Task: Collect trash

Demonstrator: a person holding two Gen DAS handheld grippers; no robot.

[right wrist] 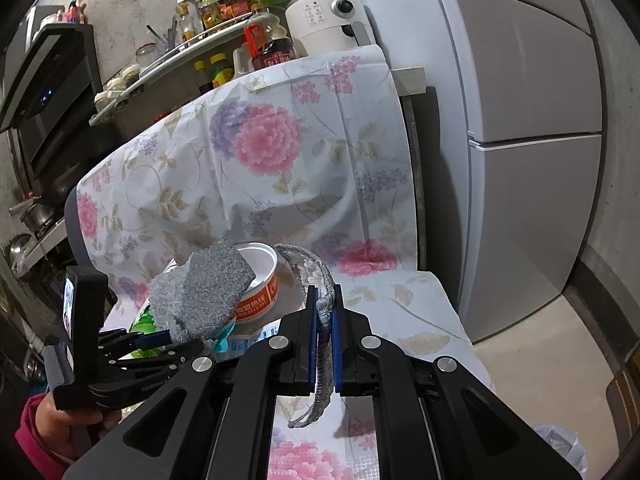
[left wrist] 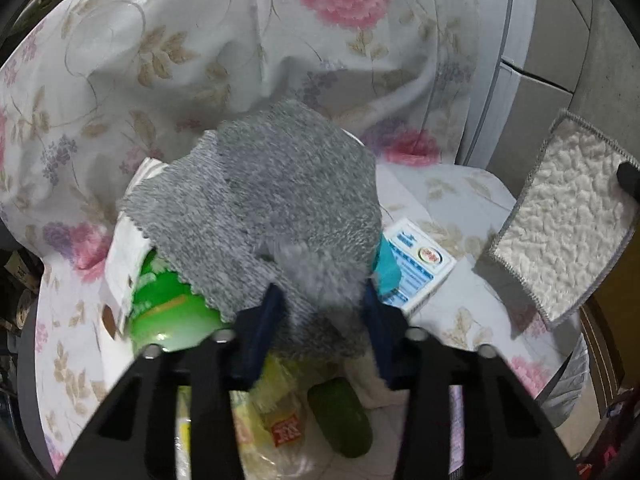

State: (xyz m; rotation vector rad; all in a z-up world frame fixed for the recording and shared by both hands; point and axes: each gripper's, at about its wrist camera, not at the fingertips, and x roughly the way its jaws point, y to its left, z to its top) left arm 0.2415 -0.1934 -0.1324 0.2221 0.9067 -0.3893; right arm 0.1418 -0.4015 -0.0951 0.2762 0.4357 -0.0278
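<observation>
My left gripper point(left wrist: 322, 312) is shut on a grey knitted cloth point(left wrist: 272, 208) and holds it above the trash on the floral-covered table point(left wrist: 460, 312). The cloth also shows in the right wrist view point(right wrist: 204, 292). Below it lie a green plastic bowl point(left wrist: 168, 316), a blue-and-white carton point(left wrist: 416, 268), a green bottle point(left wrist: 344, 420) and a yellow wrapper point(left wrist: 272, 412). My right gripper point(right wrist: 325, 320) is shut on a white cloth with grey edging point(right wrist: 324, 344), seen edge-on. That cloth hangs at the right of the left wrist view point(left wrist: 560, 224). A red-and-white paper tub point(right wrist: 260, 280) stands behind.
A floral sheet point(right wrist: 260, 152) drapes a chair back behind the table. A grey fridge point(right wrist: 528, 120) stands to the right. A shelf of sauce bottles point(right wrist: 224, 20) and a white appliance point(right wrist: 328, 20) sit at the back. A bin with a bag point(right wrist: 560, 448) is at lower right.
</observation>
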